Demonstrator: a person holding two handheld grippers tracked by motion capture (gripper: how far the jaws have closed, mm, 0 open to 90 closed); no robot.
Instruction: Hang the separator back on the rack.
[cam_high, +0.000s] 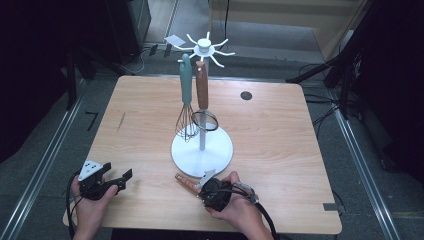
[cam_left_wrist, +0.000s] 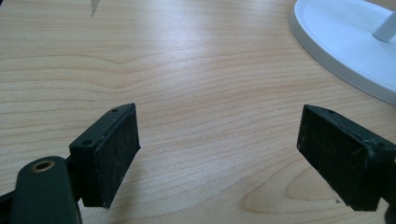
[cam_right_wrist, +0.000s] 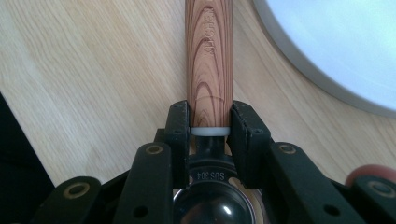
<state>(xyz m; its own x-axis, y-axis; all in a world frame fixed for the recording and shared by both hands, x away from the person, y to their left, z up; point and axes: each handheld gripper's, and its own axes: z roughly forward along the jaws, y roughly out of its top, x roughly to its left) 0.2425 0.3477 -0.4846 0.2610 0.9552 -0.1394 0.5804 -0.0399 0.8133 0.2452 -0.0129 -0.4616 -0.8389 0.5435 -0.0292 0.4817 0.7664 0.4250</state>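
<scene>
While the right gripper (cam_right_wrist: 210, 123) lies low over the wooden table (cam_high: 280, 150), its two black jaws stand closed on a wood-handled utensil (cam_right_wrist: 209, 56), one pad pressed against each side of the handle just above the white collar where wood meets metal. From between the jaws the handle runs straight ahead, away from the gripper, lying flat on the tabletop; behind the pads a polished steel part of the same utensil (stamped with small lettering) sits under the gripper's body. In the high view the brown handle (cam_high: 186, 183) sticks out of the right gripper (cam_high: 206, 181) toward the left, close to the near edge of the stand's round white base (cam_high: 220, 155). In the right gripper view that base (cam_right_wrist: 336, 51) curves past ahead of the jaws and to their right, beside the handle but apart from it.

On the white stand (cam_high: 202, 135) hang a whisk with a teal handle (cam_high: 186, 95) and a second wood-handled tool (cam_high: 202, 90) ending in a dark wire ring, both dangling from hooks at the top.

Well apart, the left gripper (cam_high: 125, 179) rests near the table's front-left corner, its jaws spread wide with only bare wood grain between them. Ahead of its jaws and far to their right, the rim of the white base (cam_left_wrist: 327, 51) comes into the left gripper view.
</scene>
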